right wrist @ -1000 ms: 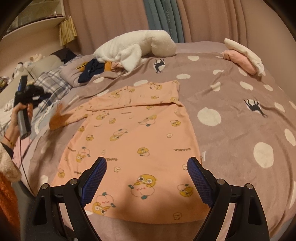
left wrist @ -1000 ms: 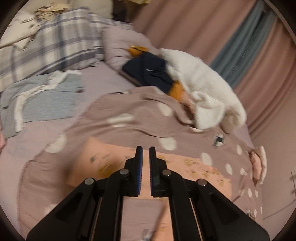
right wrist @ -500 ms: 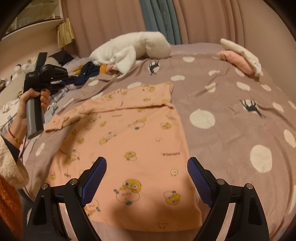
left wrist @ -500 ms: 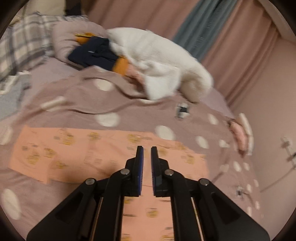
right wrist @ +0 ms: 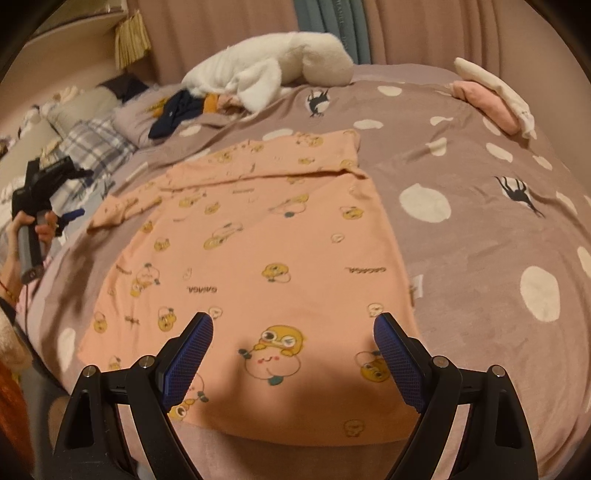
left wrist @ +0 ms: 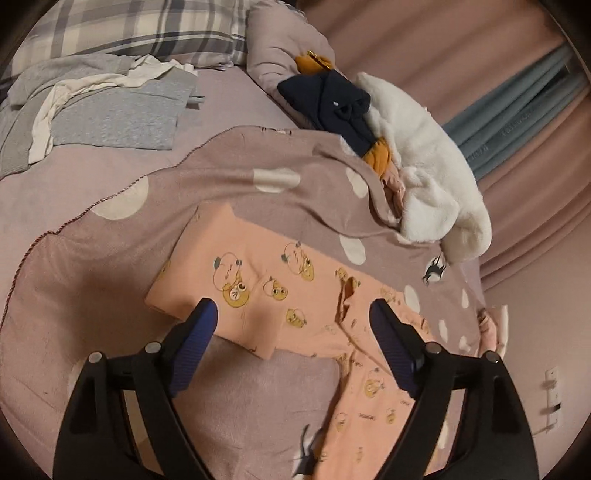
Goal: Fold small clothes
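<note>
Since a second ago the left gripper [left wrist: 293,325] has swung from the far end of the bed back over the sleeve, and its blue-padded jaws, then pinched nearly together, are opening wide with nothing between them. It hovers above the peach-orange cotton top printed with yellow cartoon ducks [right wrist: 258,251], whose left sleeve [left wrist: 236,284] now lies flat and stretched out sideways across the mauve blanket with cream polka dots [right wrist: 480,229]; a second ago that sleeve was blurred and lifted beside this gripper. In the right wrist view a person's hand [right wrist: 35,229] grips the left tool's handle at the bed's left edge, just beside the sleeve end.

The right gripper [right wrist: 293,339] hangs over the garment's lower hem with its blue pads spread wide and clear of the cloth, much as it did before. The top lies face up and spread flat in the middle of the blanket, its far sleeve folded across the shoulder line.

Beyond it sit a white fluffy plush toy [right wrist: 280,70], a crumpled navy garment [left wrist: 332,107], a grey knitted piece [left wrist: 114,114] near a plaid pillow [left wrist: 147,29], and a small folded pink and cream stack [right wrist: 491,96] at the right.
</note>
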The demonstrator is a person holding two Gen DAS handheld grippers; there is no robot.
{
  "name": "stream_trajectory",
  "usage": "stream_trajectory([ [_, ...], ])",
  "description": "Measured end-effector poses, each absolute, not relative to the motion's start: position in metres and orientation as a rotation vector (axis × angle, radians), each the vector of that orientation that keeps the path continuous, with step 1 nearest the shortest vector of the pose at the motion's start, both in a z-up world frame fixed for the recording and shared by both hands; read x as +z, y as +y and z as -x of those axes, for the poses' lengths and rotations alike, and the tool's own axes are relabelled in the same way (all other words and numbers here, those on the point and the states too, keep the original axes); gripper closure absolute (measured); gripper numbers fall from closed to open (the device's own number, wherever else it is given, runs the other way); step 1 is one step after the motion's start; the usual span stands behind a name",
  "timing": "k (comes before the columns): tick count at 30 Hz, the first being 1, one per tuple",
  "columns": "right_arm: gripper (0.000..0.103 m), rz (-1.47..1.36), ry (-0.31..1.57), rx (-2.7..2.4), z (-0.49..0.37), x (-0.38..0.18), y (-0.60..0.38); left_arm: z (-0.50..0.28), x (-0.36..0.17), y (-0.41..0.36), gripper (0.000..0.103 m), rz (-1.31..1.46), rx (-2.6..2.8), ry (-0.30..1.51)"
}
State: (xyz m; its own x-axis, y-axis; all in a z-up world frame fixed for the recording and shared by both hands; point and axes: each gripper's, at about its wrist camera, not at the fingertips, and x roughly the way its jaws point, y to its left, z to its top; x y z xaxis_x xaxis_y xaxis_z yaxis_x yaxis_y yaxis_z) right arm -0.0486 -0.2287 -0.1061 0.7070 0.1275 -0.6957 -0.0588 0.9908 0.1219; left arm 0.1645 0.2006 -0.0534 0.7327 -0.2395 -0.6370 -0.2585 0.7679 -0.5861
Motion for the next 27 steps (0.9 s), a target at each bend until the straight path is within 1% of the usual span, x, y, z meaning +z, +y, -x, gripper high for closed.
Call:
stream_trajectory([
  [2, 0.014, -0.074, 0.791, 0.109, 0.048, -0.108, -0.223, -0.166, -0.057, 0.183, 0.019, 0.625, -0.028, 0.793],
  [3, 0.014, -0.065, 0.797, 0.11, 0.048, -0.109, -0.221, -0.169, -0.063, 0.172, 0.019, 0.596, -0.085, 0.844],
  [5, 0.014, -0.051, 0.802, 0.108, 0.048, -0.109, -0.218, -0.177, -0.084, 0.153, 0.019, 0.6, -0.16, 0.978],
  [7, 0.014, -0.035, 0.8, 0.108, 0.05, -0.108, -0.216, -0.179, -0.101, 0.146, 0.02, 0.634, -0.158, 1.03],
  [9, 0.014, -0.027, 0.803, 0.11, 0.05, -0.108, -0.215, -0.18, -0.114, 0.143, 0.02, 0.671, -0.142, 1.027],
  [11, 0.014, -0.018, 0.81, 0.106, 0.05, -0.11, -0.216, -0.179, -0.116, 0.146, 0.021, 0.722, -0.115, 0.965],
  [12, 0.014, -0.014, 0.816, 0.101, 0.05, -0.112, -0.217, -0.18, -0.114, 0.151, 0.023, 0.765, -0.105, 0.928],
  [14, 0.014, -0.008, 0.831, 0.095, 0.05, -0.116, -0.22, -0.186, -0.113, 0.158, 0.04, 0.813, -0.11, 0.908],
  [15, 0.014, -0.007, 0.838, 0.09, 0.05, -0.118, -0.222, -0.191, -0.111, 0.16, 0.059, 0.806, -0.121, 0.921],
  [16, 0.014, -0.007, 0.845, 0.083, 0.049, -0.12, -0.223, -0.195, -0.11, 0.161, 0.073, 0.779, -0.106, 0.933],
  [19, 0.014, -0.009, 0.86, 0.068, 0.046, -0.122, -0.226, -0.195, -0.107, 0.165, 0.087, 0.725, -0.042, 0.931],
  [20, 0.014, -0.014, 0.861, 0.069, 0.045, -0.122, -0.227, -0.194, -0.107, 0.168, 0.089, 0.725, -0.042, 0.93],
  [27, 0.014, 0.002, 0.875, 0.09, 0.043, -0.126, -0.218, -0.184, -0.1, 0.191, 0.096, 0.777, -0.017, 0.874],
])
